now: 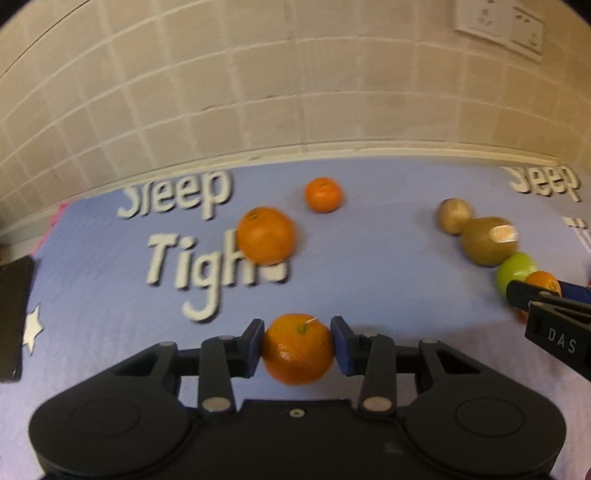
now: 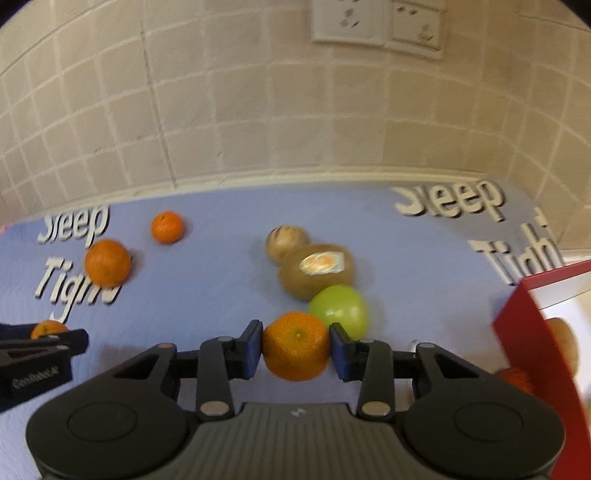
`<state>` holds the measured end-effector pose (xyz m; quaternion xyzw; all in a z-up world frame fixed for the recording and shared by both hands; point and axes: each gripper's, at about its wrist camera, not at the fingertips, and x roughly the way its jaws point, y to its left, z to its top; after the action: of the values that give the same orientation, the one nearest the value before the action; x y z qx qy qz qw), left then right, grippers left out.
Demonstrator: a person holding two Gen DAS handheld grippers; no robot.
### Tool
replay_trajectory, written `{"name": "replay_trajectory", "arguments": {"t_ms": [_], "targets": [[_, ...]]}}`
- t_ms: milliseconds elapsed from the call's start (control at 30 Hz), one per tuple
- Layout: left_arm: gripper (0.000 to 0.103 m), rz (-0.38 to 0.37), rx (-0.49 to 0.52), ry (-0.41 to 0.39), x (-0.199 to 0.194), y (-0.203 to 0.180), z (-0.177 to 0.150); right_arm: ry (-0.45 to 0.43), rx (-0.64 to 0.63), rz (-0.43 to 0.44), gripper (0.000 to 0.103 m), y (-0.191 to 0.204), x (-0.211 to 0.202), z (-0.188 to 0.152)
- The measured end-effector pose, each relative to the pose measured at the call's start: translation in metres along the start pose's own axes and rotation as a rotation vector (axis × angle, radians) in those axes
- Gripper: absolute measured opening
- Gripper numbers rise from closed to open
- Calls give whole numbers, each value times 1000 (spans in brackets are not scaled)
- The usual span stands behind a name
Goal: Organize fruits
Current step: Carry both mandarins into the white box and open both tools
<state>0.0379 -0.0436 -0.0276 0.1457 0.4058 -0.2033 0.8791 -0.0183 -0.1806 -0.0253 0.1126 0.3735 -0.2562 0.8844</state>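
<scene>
My left gripper point(image 1: 297, 347) is shut on a mandarin with a stem point(image 1: 297, 349). My right gripper point(image 2: 296, 349) is shut on another mandarin point(image 2: 296, 347). On the blue "Sleep Tight" mat lie a large orange point(image 1: 266, 235) point(image 2: 108, 263) and a small mandarin point(image 1: 323, 194) point(image 2: 167, 227) at the left. A small kiwi point(image 2: 287, 239) point(image 1: 454, 214), a big stickered kiwi point(image 2: 317, 270) point(image 1: 489, 240) and a green apple point(image 2: 340, 312) point(image 1: 516, 271) lie in a row just beyond my right gripper. Each gripper shows in the other's view: the right one in the left wrist view point(image 1: 543, 306), the left one in the right wrist view point(image 2: 44, 343).
A red box point(image 2: 532, 343) with fruit inside stands at the right edge of the right wrist view. A tiled wall point(image 1: 295, 81) with sockets point(image 2: 376, 26) backs the mat. A dark flat object point(image 1: 13, 317) lies at the left mat edge.
</scene>
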Motion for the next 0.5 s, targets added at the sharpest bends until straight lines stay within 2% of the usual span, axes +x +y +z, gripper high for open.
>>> {"name": "replay_trajectory", "arguments": {"t_ms": [267,500], "targets": [[48,-72,58,-43,-20,-49,25,-73,73,-47,41,-42,-33,12],[48,-163,141,-94,-41,-106,45,-140,146,-123,41,-92,-67,17]]}}
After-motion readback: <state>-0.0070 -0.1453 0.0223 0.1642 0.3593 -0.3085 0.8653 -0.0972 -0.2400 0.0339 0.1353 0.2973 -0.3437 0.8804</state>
